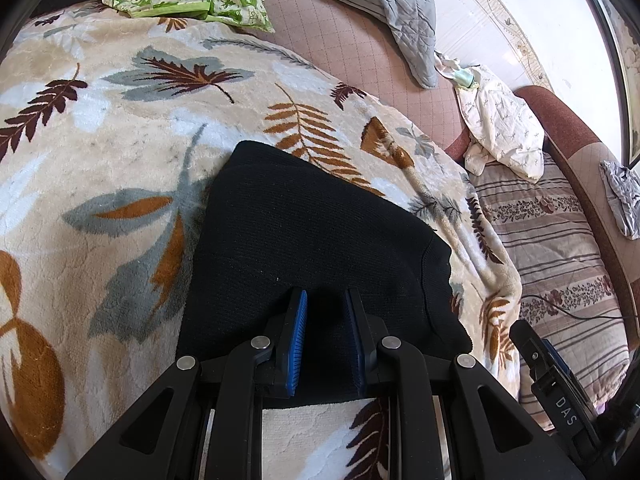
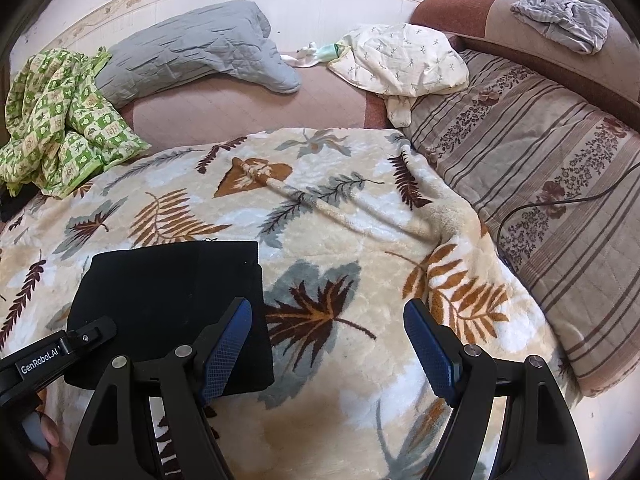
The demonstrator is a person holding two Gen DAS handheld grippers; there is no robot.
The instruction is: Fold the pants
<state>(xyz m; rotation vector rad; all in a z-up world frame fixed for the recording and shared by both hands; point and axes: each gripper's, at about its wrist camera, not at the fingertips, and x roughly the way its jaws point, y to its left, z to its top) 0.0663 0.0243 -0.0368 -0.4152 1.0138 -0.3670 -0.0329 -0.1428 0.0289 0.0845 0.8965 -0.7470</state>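
The black knit pants (image 1: 304, 220) lie folded into a flat, compact rectangle on the leaf-patterned blanket (image 1: 100, 140). My left gripper (image 1: 326, 294) sits low over their near edge. Its blue pads (image 1: 298, 340) stand a narrow gap apart, and the cloth under them lies flat with nothing visibly pinched. In the right wrist view the pants (image 2: 168, 292) are at the lower left, with the left gripper's housing (image 2: 44, 360) at their near-left corner. My right gripper (image 2: 328, 306) hangs wide open over bare blanket (image 2: 360, 208) beside the pants' right edge; its left finger (image 2: 228, 344) overlaps that edge.
A green patterned quilt (image 2: 60, 120), a grey quilt (image 2: 192, 52) and a cream cloth (image 2: 400, 60) lie along the back. A striped mattress (image 2: 540, 180) with a black cable (image 2: 560, 200) runs on the right. A hand (image 2: 44, 440) shows at the bottom left.
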